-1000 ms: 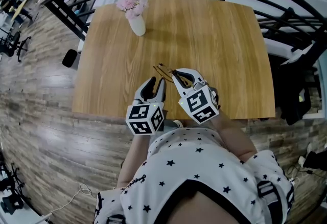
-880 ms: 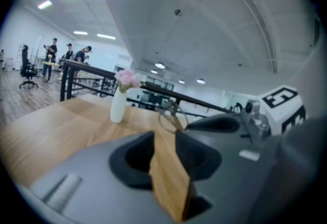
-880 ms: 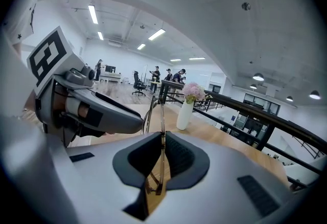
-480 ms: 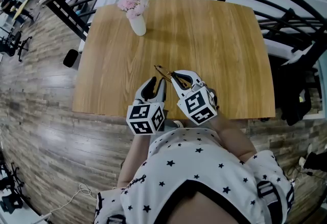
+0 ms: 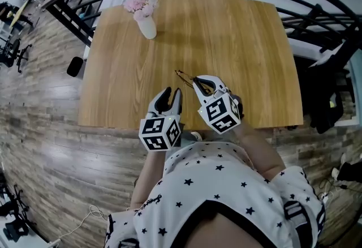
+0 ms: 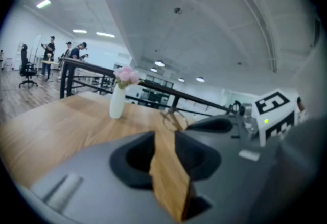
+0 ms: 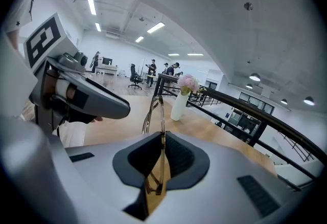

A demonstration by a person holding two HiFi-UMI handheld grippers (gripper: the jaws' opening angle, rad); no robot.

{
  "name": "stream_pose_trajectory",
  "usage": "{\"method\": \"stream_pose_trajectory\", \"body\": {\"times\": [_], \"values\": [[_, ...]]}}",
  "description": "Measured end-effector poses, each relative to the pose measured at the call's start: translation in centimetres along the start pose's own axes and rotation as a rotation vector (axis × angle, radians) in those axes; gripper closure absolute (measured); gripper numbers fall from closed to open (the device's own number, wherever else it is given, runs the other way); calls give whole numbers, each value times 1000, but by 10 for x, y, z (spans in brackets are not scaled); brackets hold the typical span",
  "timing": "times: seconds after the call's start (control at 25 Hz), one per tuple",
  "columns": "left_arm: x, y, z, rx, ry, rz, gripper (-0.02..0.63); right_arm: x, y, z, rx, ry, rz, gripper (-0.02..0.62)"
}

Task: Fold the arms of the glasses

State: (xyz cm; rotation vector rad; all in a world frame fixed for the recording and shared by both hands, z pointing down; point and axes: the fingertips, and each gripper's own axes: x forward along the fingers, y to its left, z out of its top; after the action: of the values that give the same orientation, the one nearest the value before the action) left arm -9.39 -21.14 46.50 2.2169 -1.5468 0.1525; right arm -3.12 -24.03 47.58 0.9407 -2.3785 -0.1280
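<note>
While one wooden desk (image 5: 226, 31) stands on the hall's plank floor (image 5: 39, 128), two grippers hover at its near edge and one flower vase (image 5: 147, 27) stands far left. The left gripper (image 5: 172, 94) has its fingers slightly apart and empty; the right gripper (image 5: 205, 84) has its fingers pinching the single pair of glasses (image 5: 184, 76) over the desk.

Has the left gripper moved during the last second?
No. The left gripper still sits at the near edge of the table, equally far from the vase.
</note>
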Motion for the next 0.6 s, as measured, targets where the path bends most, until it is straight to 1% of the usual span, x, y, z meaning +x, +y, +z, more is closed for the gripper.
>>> {"method": "stream_pose_trajectory", "body": {"times": [0.08,0.2,0.4,0.6], "values": [[-1,0,-5,-1,7,4,488,1,-6,-11,-12,27,-16,574],[-1,4,-11,-12,17,21,517,6,-14,-28,-29,73,-30,574],[-1,7,-20,-29,25,44,555,12,-25,-54,-64,135,-41,574],[-6,10,-25,-41,29,61,578,22,-25,-78,-111,198,-39,574]]}}
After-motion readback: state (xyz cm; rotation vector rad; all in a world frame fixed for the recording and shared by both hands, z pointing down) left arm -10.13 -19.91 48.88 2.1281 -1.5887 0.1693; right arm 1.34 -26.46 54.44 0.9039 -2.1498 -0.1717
